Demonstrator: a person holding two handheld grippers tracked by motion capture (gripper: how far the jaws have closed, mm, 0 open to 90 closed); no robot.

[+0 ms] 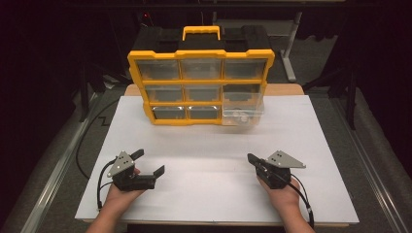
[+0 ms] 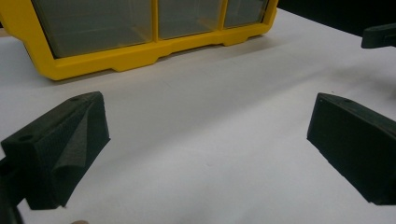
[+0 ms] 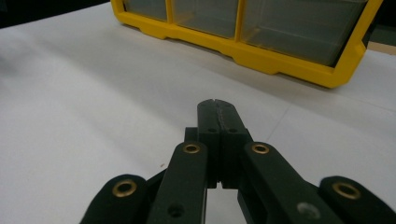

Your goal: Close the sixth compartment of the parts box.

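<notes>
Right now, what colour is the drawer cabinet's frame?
Yellow, with a black back; the drawer cabinet shows best in the high view.

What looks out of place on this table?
The bottom right drawer of the yellow organizer is pulled out past the frame, while the other drawers sit flush. Small parts lie inside it.

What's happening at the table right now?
A person holds a gripper in each hand over a white table, facing a yellow drawer organizer. The left gripper has its jaws wide open with nothing between them. The right gripper is shut and empty, pointing toward the organizer. The bottom-right clear drawer is pulled partway out with small items inside; neither gripper touches it.
</notes>
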